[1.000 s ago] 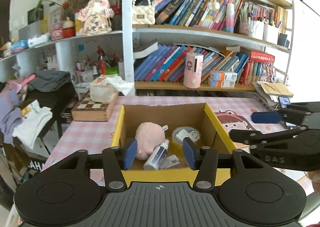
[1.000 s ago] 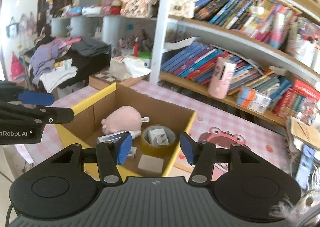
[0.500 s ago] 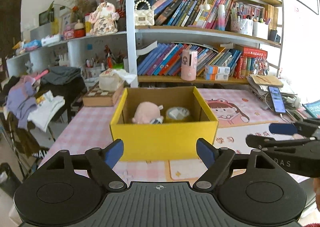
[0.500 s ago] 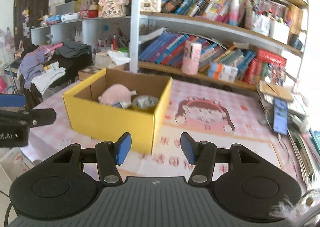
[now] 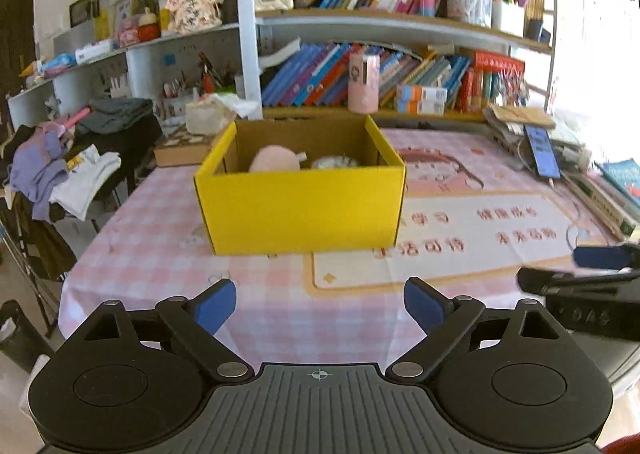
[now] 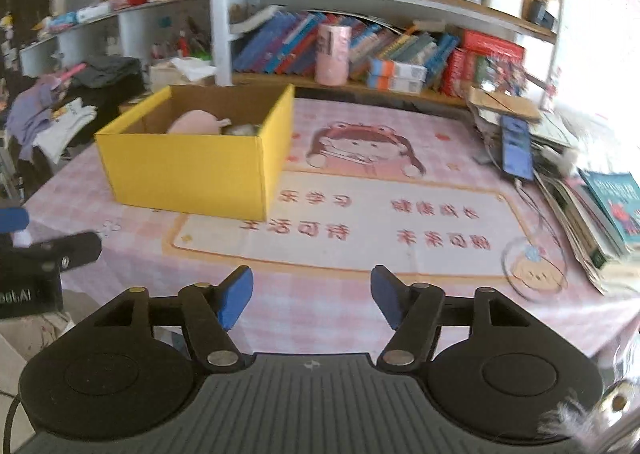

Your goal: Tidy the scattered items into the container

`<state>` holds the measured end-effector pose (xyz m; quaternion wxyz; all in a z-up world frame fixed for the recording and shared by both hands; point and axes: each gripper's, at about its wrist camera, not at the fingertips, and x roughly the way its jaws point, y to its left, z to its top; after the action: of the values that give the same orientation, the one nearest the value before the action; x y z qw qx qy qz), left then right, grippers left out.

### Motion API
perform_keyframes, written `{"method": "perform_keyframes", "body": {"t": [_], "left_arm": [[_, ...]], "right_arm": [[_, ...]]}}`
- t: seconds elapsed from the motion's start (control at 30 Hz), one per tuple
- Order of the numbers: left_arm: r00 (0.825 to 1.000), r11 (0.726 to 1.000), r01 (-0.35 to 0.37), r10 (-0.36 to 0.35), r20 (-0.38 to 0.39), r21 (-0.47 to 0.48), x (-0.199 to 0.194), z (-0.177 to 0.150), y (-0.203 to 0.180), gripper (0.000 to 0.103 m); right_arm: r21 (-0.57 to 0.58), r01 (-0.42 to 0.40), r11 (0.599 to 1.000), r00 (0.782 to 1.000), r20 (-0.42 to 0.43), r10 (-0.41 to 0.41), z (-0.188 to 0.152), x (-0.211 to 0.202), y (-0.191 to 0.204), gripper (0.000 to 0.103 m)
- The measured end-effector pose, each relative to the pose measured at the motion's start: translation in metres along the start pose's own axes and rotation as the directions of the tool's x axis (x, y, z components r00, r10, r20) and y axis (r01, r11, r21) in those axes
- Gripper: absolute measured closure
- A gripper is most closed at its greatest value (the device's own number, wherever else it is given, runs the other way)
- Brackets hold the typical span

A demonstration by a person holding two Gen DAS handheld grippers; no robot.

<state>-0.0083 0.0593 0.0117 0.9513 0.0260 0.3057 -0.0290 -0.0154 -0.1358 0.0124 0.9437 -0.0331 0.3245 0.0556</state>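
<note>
A yellow cardboard box [image 5: 300, 210] [image 6: 184, 174] stands on the pink checked tablecloth. A pink plush toy [image 5: 274, 159] [image 6: 196, 122] and a roll of tape [image 5: 334, 162] [image 6: 240, 129] show above its rim. My left gripper [image 5: 318, 306] hangs over the table's near edge, well short of the box, its jaws opening with nothing between them. My right gripper [image 6: 312, 300] is also back near the front edge, to the right of the box, jaws opening and empty. Each gripper shows at the side of the other's view.
A printed mat [image 5: 460, 230] lies right of the box. A phone [image 6: 516, 146] and stacked books [image 6: 592, 206] line the table's right edge. A bookshelf [image 5: 400, 66] with a pink bottle [image 5: 363, 84] stands behind. Clothes [image 5: 52, 174] hang at the left.
Both grippers pulled back from above the box toward the table's near edge and sank a little. Both sets of jaws spread wider. The box contents stayed in place.
</note>
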Motion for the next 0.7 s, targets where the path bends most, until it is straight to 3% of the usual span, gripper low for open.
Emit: {"method": "perform_keyframes", "body": {"t": [0.4, 0.7], "left_arm": [[0.998, 1.0, 0.02, -0.019, -0.057, 0.012, 0.007, -0.005, -0.014, 0.002], [0.998, 1.0, 0.022, -0.021, -0.058, 0.02, 0.008, -0.002, -0.017, 0.001]], "right_arm": [[0.03, 0.031, 0.999, 0.999, -0.04, -0.03, -0.009, -0.002, -0.016, 0.008], [0.045, 0.047, 0.998, 0.998, -0.051, -0.045, -0.009, -0.001, -0.021, 0.004]]}}
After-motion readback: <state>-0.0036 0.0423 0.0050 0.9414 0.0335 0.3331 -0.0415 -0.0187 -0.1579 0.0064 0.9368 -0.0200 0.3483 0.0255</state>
